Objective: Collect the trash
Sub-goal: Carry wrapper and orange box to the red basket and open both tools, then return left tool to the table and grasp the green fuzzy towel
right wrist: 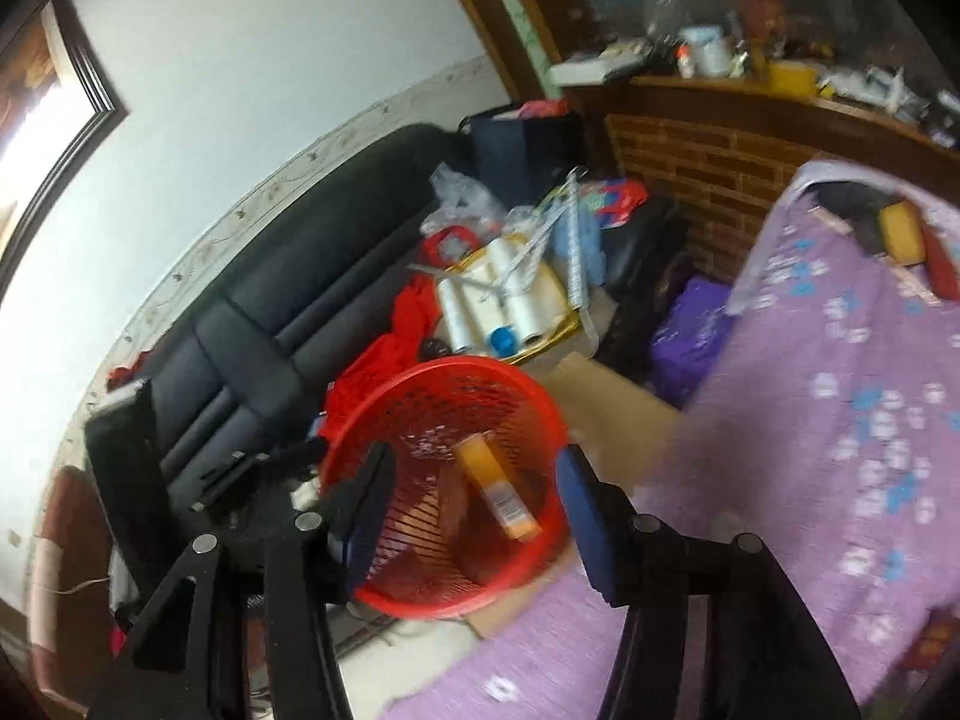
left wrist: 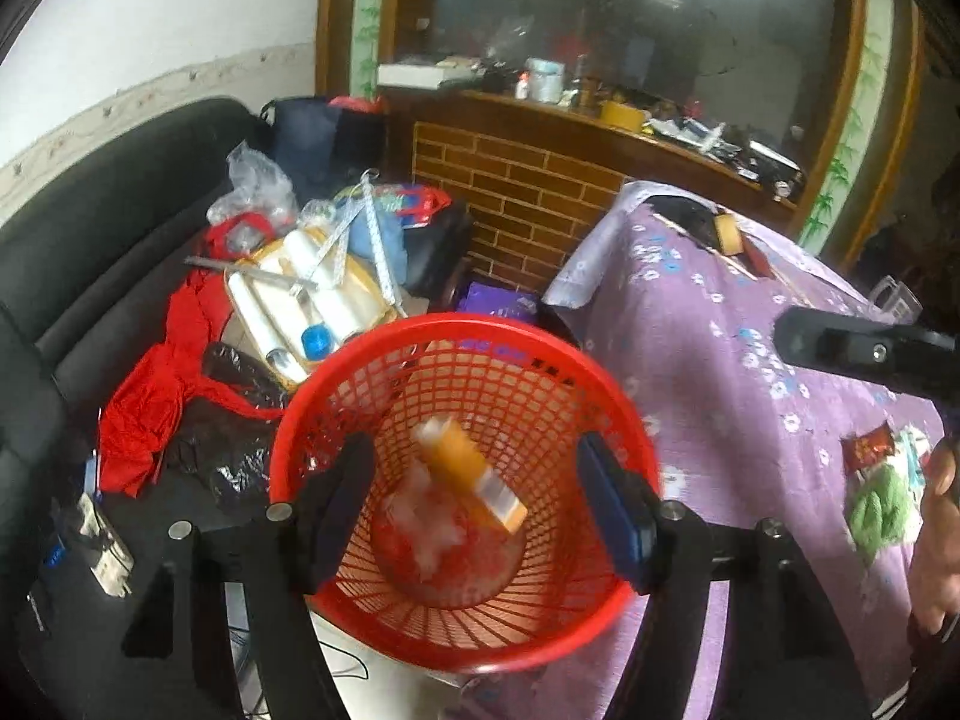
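Left gripper (left wrist: 480, 504) fingers (left wrist: 612, 516) were apart, nothing between them, framing the red basket (left wrist: 468, 648) from above. Right gripper (right wrist: 474, 516) fingers (right wrist: 579, 516) also apart and empty, over the same basket (right wrist: 432, 597).

Orange box (left wrist: 471, 474) was inside the basket, motion-blurred, so cannot tell if it rested or was mid-fall. Its long axis ran diagonally, one end toward the basket's far-left wall, the white-and-orange end toward the near-right wall, tilted down that way. In the right wrist view the box (right wrist: 495, 495) sat the same way, barcode end nearest the camera. Whitish crumpled trash (left wrist: 429, 516) lay at the basket bottom, under and left of the box.

Right of the basket: worktop with purple flowered cloth (left wrist: 738, 360), touching or just beside the basket rim. On it, well right of the basket, a red snack wrapper (left wrist: 867, 447) and a green crumpled item (left wrist: 879, 510). The right gripper's black body (left wrist: 864, 351) reached in above the cloth, right of the basket.

Behind-left of the basket: black sofa (left wrist: 120, 192) piled with red cloth (left wrist: 150, 414), black plastic bag (left wrist: 234, 456), white rolls (left wrist: 288, 306). Behind the basket, a brick-pattern cabinet (left wrist: 516, 192).

Both grippers pointed downward into the basket.
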Tool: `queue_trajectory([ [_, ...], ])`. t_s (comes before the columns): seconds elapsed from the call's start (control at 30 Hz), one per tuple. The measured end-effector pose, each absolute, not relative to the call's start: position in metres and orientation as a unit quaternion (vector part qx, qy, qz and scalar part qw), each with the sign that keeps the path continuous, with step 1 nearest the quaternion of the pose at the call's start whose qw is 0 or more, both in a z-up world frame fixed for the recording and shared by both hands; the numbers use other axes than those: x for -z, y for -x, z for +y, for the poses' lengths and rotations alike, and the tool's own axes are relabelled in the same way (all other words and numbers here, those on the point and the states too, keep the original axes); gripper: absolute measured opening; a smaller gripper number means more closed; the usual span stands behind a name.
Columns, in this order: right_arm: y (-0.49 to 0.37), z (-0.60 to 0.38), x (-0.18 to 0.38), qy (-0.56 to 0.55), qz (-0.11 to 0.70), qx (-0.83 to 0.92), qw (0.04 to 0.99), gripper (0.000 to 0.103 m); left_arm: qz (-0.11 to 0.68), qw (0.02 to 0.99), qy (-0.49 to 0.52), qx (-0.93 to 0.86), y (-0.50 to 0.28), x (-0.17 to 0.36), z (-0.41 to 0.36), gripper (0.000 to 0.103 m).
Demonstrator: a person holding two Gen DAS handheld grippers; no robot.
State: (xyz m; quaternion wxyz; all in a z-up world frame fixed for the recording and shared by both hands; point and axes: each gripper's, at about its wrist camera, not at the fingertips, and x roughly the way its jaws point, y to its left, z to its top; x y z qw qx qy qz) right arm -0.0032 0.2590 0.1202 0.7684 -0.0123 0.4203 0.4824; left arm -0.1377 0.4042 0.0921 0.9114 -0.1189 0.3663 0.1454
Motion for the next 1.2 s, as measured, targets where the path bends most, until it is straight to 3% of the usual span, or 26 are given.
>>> queue_trajectory([
  [0.33, 0.048, 0.096, -0.124, 0.009, 0.391, -0.429, 0.814, 0.061, 0.341, 0.936, 0.082, -0.044, 0.134, -0.115, 0.286, 0.068],
  [0.73, 0.042, -0.132, -0.110, -0.098, 0.396, -0.268, 0.873, 0.061, 0.433, 0.893, 0.087, 0.084, 0.069, -0.083, 0.134, 0.069],
  [1.2, 0.069, -0.209, -0.100, -0.164, 0.378, -0.234, 0.881, 0.063, 0.492, 0.858, 0.104, 0.103, 0.009, -0.040, 0.063, 0.069],
])
